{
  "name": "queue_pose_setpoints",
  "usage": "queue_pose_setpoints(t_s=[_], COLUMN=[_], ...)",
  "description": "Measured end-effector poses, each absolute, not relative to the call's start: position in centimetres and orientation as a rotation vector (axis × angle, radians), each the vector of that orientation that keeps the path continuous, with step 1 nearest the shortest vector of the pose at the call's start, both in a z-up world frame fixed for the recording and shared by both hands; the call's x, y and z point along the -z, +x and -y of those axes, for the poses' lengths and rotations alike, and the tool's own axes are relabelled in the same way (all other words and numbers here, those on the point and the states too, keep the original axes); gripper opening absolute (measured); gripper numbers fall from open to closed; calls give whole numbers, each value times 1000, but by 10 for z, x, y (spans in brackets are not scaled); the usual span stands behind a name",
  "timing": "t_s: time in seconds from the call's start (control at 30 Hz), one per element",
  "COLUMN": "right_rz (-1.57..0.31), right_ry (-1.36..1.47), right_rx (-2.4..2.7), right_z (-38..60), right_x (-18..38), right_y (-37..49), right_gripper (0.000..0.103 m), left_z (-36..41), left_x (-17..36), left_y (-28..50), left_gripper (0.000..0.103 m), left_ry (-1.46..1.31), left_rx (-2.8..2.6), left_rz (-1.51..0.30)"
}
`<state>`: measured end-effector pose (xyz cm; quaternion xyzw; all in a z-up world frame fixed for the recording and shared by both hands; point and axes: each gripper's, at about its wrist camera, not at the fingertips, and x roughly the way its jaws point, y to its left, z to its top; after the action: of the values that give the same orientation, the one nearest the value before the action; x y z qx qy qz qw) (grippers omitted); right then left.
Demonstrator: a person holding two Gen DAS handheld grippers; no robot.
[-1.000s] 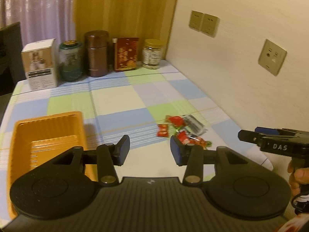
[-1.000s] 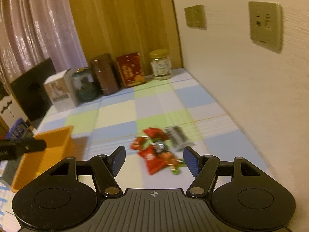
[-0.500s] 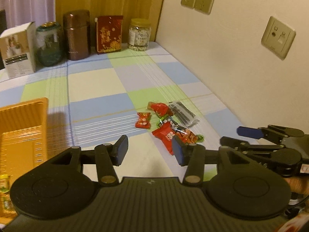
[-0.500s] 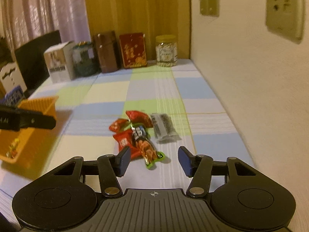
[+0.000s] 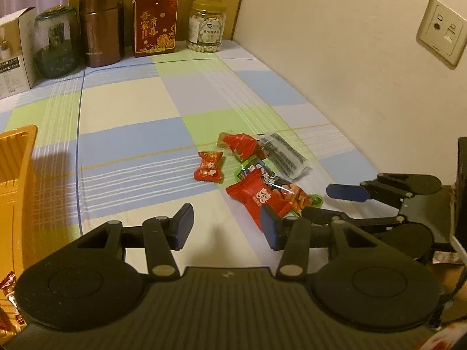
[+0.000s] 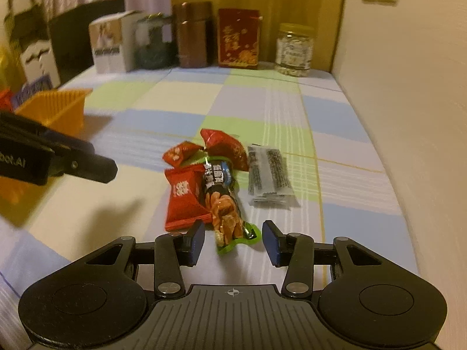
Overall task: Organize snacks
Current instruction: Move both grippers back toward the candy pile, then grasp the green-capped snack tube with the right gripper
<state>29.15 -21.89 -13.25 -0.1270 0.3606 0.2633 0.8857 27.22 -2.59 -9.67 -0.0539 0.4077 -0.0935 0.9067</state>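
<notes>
Nearest, the right gripper (image 6: 233, 242) hangs low over the cloth (image 6: 122, 192) with its jaws apart, and the green-edged end of the long packet (image 6: 224, 204) lies just between and ahead of the pads. The left gripper (image 5: 226, 227) is also open and holds nothing; its right pad sits just at the near edge of the flat red pack (image 5: 256, 198).

The snacks lie in one loose heap mid-table, close to the wall (image 5: 335, 73). The long packet rests partly on the flat red pack, so the two touch and overlap. Beyond them are a small twist candy (image 5: 208, 166), a puffed red pack (image 5: 242, 145) and, on the wall side, a clear sachet (image 6: 268, 175) with dark contents.

All look light, thin and crinkly, with glossy film that is probably slippery. They should give under the pads instead of resisting, and whatever is inside the long packet may crush if pinched hard. I would take the long packet across its narrow width, near the sealed near end, where the film is flat and nothing inside gets squeezed. Lifting it may drag the red pack below.

To the left stands the orange tray (image 5: 14, 180), well apart from the heap, with a few candies already at its near corner. At the back stand a jar (image 5: 206, 26), a red box (image 5: 156, 23) and tins.
</notes>
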Motion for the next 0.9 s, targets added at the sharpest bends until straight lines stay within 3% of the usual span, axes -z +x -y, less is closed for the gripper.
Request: queue_pose_setpoints(t_s=[0.4, 0.47, 0.9], right_rz=[-775, -780, -835], right_ry=[-279, -265, -183], right_rx=[-604, -606, -639], right_z=[202, 201, 208], right_x=[151, 152, 145], right_y=[321, 322, 273], right_gripper=[44, 33, 30], left_z=[21, 20, 31], left_x=[108, 109, 124], left_y=[280, 281, 288], left_gripper=[49, 49, 50], left_ry=[-139, -146, -157], left_rx=[190, 187, 204], left_rz=[-848, -850, -892])
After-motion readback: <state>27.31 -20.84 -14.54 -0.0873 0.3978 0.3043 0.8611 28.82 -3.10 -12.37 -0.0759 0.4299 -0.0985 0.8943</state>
